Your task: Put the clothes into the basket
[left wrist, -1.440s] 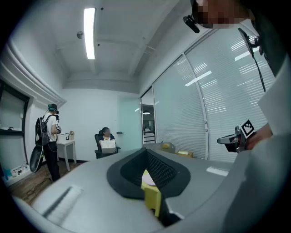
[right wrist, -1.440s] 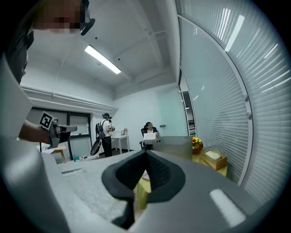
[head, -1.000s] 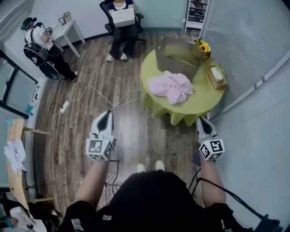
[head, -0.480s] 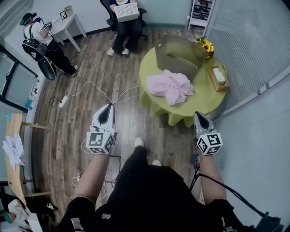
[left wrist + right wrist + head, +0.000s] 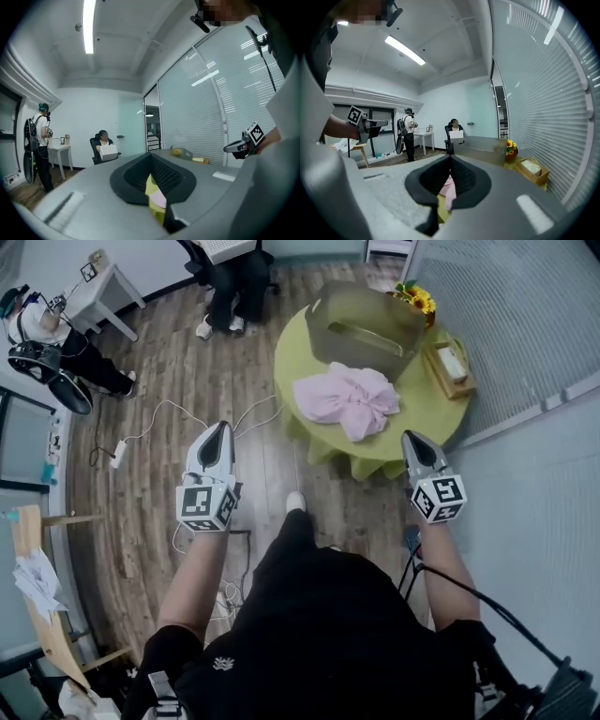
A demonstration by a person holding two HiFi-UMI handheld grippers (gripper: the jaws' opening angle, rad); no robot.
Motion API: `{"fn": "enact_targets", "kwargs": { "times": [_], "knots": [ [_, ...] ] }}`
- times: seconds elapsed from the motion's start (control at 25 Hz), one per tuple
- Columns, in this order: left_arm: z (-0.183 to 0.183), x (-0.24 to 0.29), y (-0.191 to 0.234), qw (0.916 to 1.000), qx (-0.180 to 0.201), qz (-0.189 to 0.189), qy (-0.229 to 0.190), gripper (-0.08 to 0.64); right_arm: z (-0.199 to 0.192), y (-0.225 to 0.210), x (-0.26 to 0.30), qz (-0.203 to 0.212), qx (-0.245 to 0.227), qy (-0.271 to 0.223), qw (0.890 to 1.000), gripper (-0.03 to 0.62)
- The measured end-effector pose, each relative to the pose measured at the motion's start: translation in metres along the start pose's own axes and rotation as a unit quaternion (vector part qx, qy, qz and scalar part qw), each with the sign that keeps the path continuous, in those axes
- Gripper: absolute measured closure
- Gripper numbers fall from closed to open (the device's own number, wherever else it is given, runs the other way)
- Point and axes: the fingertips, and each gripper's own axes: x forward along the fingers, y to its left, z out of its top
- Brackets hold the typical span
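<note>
A crumpled pink heap of clothes [image 5: 347,397] lies on the round table under a green cloth [image 5: 412,442]. Behind it on the table stands an olive felt basket [image 5: 366,322]. My left gripper [image 5: 219,427] is shut and empty, held over the wood floor left of the table. Held at the table's near edge, my right gripper [image 5: 411,437] is shut with nothing in it. In the right gripper view the clothes [image 5: 449,187] show past the closed jaws, with the basket [image 5: 480,143] beyond. A strip of pink clothes [image 5: 158,199] shows below the left jaws.
Sunflowers in a pot [image 5: 419,301] and a wooden tissue box [image 5: 450,367] sit at the table's far right. A seated person [image 5: 230,277], a standing person [image 5: 42,334] and a white side table [image 5: 103,287] are beyond. Cables and a power strip [image 5: 117,454] lie on the floor.
The person has stepped toward the table, one foot forward. Both grippers have come closer to the table, the right one reaching its near edge. Both stay shut.
</note>
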Motion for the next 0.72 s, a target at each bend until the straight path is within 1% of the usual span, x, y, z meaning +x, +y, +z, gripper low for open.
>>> {"fn": "enact_targets", "kwargs": {
  "times": [0.16, 0.28, 0.4, 0.56, 0.72],
  "knots": [
    [-0.002, 0.054, 0.019, 0.9996, 0.001, -0.027, -0.004, 0.555, 0.012, -0.009, 0.036, -0.016, -0.007, 0.0, 1.0, 0.591],
    [-0.01, 0.089, 0.029, 0.9985, 0.009, -0.054, 0.001, 0.555, 0.012, -0.012, 0.062, -0.029, -0.009, 0.008, 0.999, 0.591],
    [-0.016, 0.119, 0.04, 0.9967, 0.018, -0.078, 0.003, 0.555, 0.008, -0.015, 0.088, -0.046, -0.007, 0.021, 0.999, 0.592],
    [-0.018, 0.155, 0.062, 0.9946, 0.024, -0.101, 0.0, 0.555, 0.009, -0.02, 0.12, -0.071, 0.001, 0.03, 0.997, 0.591],
    [-0.022, 0.187, 0.079, 0.9918, 0.018, -0.126, 0.001, 0.555, 0.014, -0.024, 0.142, -0.097, 0.005, 0.034, 0.995, 0.591]
  ]
}}
